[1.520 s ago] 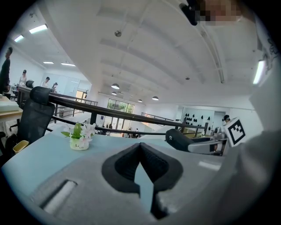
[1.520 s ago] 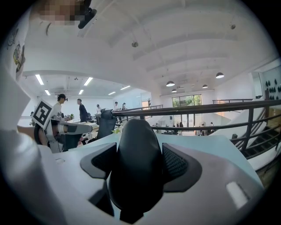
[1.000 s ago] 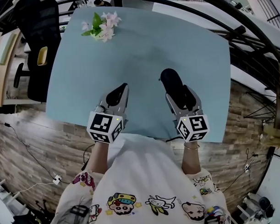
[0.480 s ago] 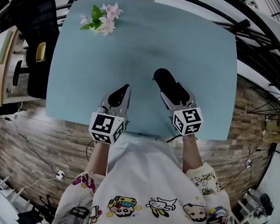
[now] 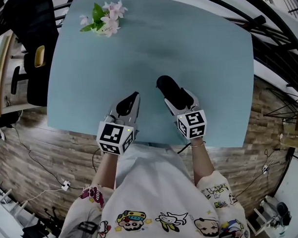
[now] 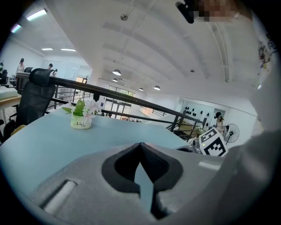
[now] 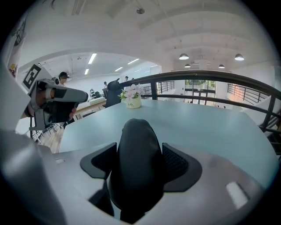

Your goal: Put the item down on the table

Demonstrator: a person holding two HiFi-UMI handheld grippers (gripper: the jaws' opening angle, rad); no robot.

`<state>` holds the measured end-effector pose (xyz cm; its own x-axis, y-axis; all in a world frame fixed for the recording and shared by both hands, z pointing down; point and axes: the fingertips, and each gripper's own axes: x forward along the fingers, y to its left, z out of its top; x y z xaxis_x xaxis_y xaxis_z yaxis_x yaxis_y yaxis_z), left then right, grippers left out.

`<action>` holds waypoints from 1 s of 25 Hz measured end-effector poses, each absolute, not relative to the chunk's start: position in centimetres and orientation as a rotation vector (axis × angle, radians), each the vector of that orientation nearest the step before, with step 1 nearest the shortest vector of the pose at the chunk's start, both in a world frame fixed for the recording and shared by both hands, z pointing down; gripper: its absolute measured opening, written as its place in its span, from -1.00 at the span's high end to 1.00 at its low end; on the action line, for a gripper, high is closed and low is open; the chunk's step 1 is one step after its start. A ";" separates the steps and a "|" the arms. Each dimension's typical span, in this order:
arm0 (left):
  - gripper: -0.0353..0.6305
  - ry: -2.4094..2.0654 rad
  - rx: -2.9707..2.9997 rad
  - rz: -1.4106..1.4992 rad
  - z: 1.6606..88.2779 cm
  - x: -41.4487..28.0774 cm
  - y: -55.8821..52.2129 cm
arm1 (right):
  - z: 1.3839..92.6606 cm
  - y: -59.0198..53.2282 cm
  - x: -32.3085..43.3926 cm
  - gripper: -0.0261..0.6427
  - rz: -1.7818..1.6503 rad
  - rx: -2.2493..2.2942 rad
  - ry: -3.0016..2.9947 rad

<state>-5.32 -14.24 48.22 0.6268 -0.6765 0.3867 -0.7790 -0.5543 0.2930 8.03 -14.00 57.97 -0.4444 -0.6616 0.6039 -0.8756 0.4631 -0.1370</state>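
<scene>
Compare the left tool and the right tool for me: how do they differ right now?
The right tool grips a smooth black rounded item; the left tool holds nothing. The right tool's jaws stand wide apart on that item; the left tool's jaws meet at their tips. Both are grey and point across the light blue table from its near edge.

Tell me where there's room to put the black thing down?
The light blue table is bare ahead of the rounded black item in the right gripper, out to the right and far edges. Only its far left corner is crowded, holding a small white pot of pink flowers.
</scene>
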 end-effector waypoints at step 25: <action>0.90 -1.111 2.398 0.338 50.1 -4.6 -13.3 | 62.6 -13.2 7.2 -0.10 0.603 1.229 -2.242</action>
<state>-4.56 -13.31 50.08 0.6411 -0.6505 0.4073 -0.7671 -0.5598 0.3134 7.18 -13.23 62.59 -0.4611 -0.6337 0.6212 -0.8598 0.4922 -0.1362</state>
